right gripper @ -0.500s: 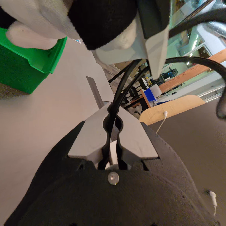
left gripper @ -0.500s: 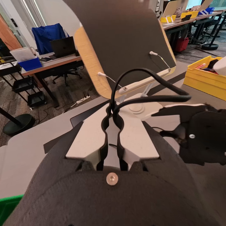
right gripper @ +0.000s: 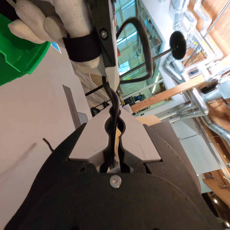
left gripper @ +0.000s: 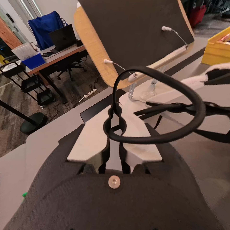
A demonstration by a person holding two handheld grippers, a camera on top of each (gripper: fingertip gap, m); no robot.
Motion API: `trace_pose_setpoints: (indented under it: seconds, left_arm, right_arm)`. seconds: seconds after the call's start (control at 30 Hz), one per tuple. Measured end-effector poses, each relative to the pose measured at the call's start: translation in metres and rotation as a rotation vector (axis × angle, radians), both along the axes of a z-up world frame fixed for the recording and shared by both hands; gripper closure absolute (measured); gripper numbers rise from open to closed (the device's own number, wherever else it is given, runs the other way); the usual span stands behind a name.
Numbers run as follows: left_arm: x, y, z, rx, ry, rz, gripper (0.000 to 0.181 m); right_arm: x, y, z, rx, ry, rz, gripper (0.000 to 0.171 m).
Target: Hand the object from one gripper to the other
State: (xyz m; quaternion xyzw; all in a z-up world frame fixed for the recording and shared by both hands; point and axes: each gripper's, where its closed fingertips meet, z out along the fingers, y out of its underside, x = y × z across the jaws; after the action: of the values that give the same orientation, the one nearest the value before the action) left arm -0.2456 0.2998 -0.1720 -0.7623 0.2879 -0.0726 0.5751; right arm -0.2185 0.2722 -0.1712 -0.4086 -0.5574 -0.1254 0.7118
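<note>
Left wrist view: left gripper (left gripper: 115,107) pinches cable (left gripper: 174,135). Right gripper (right gripper: 115,112) clamps same cable. Handover midway; left release pending.

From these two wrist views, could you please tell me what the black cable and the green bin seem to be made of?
Black cable: probably rubber or soft plastic sheathing, matte; it bends in a smooth loop with a dull sheen. Green bin: likely rigid moulded plastic, slightly glossy; it has a stepped rim, uniform colour and soft highlights along its edges.

Each camera sits close behind its own tool, looking forward along the fingers. The right view is rolled sideways. Both views share the black cable (left gripper: 161,138) (right gripper: 145,49) and grey desk (left gripper: 41,140) (right gripper: 31,112).
</note>
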Motion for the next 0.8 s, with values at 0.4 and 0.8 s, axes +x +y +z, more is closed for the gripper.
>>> trace_pose_setpoints:
  seconds: [0.4,0.8]
  left_arm:
    - [0.025,-0.027,-0.017,-0.004,0.174,-0.249,0.179]
    - [0.045,-0.054,-0.038,0.014,0.367,-0.425,0.18]
  right_arm:
    - [0.001,-0.019,0.021,-0.014,0.16,0.184,0.164]
    - [-0.002,-0.043,0.017,-0.124,0.109,0.401,0.171]
